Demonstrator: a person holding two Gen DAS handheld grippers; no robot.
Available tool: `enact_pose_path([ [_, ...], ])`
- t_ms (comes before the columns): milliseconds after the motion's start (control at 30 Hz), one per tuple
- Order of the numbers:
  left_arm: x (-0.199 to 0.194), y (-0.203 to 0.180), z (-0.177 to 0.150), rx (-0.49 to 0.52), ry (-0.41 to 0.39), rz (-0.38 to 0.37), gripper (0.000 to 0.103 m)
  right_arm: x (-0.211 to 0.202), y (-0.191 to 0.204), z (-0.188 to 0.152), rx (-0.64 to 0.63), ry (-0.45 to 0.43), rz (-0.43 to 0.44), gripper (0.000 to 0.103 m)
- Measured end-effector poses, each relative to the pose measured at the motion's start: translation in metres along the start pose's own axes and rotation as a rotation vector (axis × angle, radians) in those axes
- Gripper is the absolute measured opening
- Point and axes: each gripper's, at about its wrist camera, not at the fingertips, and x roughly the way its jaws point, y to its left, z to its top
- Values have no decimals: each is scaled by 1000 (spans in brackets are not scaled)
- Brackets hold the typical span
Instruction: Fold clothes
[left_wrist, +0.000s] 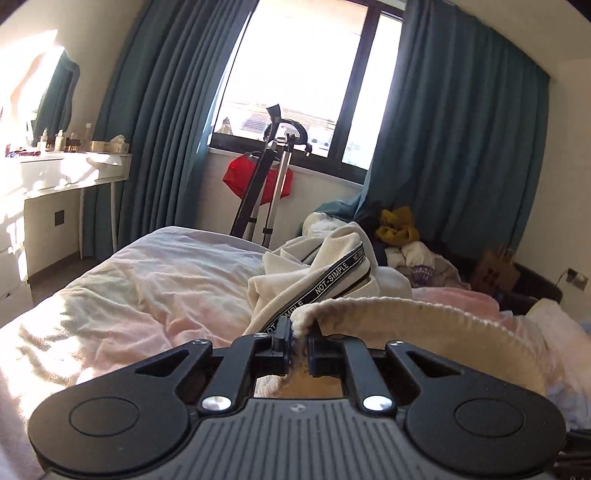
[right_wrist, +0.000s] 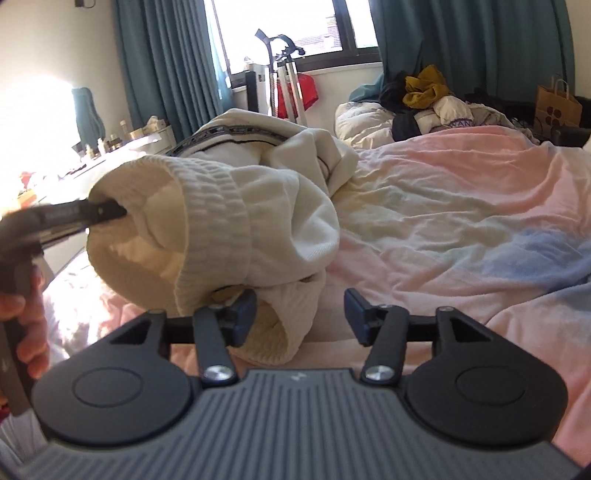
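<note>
A cream sweatshirt (left_wrist: 325, 273) with a black "NOT-SIMPLE" tape stripe lies bunched on the pink bed cover (left_wrist: 159, 295). My left gripper (left_wrist: 297, 345) is shut on its ribbed hem, which arcs off to the right. In the right wrist view the same sweatshirt (right_wrist: 258, 206) hangs lifted at the left, its ribbed hem pinched by the left gripper (right_wrist: 110, 212), held by a person's hand (right_wrist: 29, 325). My right gripper (right_wrist: 300, 317) stands open just over the bed cover (right_wrist: 461, 221); its left finger touches the lower hem, and nothing sits between the fingers.
A heap of other clothes (right_wrist: 428, 99) lies at the bed's far end beside a white pillow (right_wrist: 362, 122). A garment steamer stand (left_wrist: 266, 177) with a red item stands under the window. A white dresser (left_wrist: 55, 177) is at the left, a paper bag (right_wrist: 557, 103) at the right.
</note>
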Motion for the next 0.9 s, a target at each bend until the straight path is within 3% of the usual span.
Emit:
enact_pose_path([
  [67,-3,18,12,-63,-13,8,9,3,13,-4,-84,23,31,75],
  [167,-4,40,24,-166,-5,10,9,12,31,-14,-178,56,55,75],
  [333,3,63,31,-208,-6,72,9,26,50,-23,-279,0,39,75],
  [500,7,77,32,-252,4,109,9,39,71,-33,-431,33,74,74],
  [667,6,81,31,-268,2,135,10,39,64,-34,-383,92,74,74],
  [767,6,83,31,-277,0,150,10,40,59,-31,-306,56,86,74],
  [900,5,86,31,-290,-2,170,10,56,67,-36,-367,56,73,74],
])
